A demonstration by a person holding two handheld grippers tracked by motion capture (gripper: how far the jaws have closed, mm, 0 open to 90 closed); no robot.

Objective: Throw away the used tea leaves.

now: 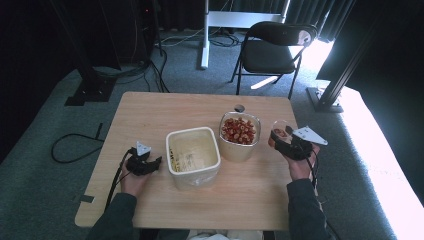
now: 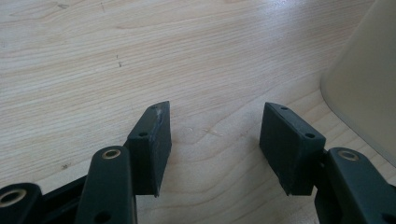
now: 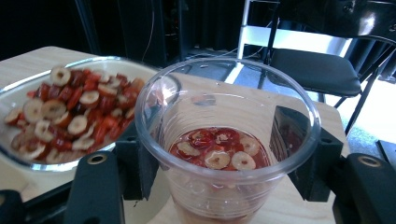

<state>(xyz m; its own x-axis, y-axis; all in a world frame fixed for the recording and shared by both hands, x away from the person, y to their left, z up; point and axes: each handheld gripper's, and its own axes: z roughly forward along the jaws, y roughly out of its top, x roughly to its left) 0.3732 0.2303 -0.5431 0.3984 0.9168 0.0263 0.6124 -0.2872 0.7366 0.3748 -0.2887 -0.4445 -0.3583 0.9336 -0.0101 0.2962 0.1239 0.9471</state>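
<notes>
A: What has the right gripper (image 3: 217, 154) got?

B: A clear plastic cup (image 3: 224, 140), round and thin-walled. The two black jaws press on its sides, one on each. In the bottom lies a shallow layer of red slices (image 3: 217, 147), glossy, with pale ring-shaped centres.

A: Where does the cup sit on the table?

B: In the high view the cup (image 1: 280, 129) is near the right edge of the table (image 1: 150, 110), just beside the glass bowl (image 1: 240, 137). Whether it rests on the wood or is lifted, I cannot tell.

A: And the bowl?

B: Rounded-square, clear, heaped with the same red slices. Left of it stands a cream tub (image 1: 192, 157), squarish with rounded corners and a thick rim, matte, and close to the bowl.

A: The left gripper (image 2: 215, 140)?

B: Jaws set well apart, nothing between them. The flat black pads (image 2: 289, 144) hover over pale, fine-grained wood, and the tub's smooth wall (image 2: 369, 88) curves in at the right. From above, the left gripper (image 1: 143, 164) sits just left of the tub.
</notes>
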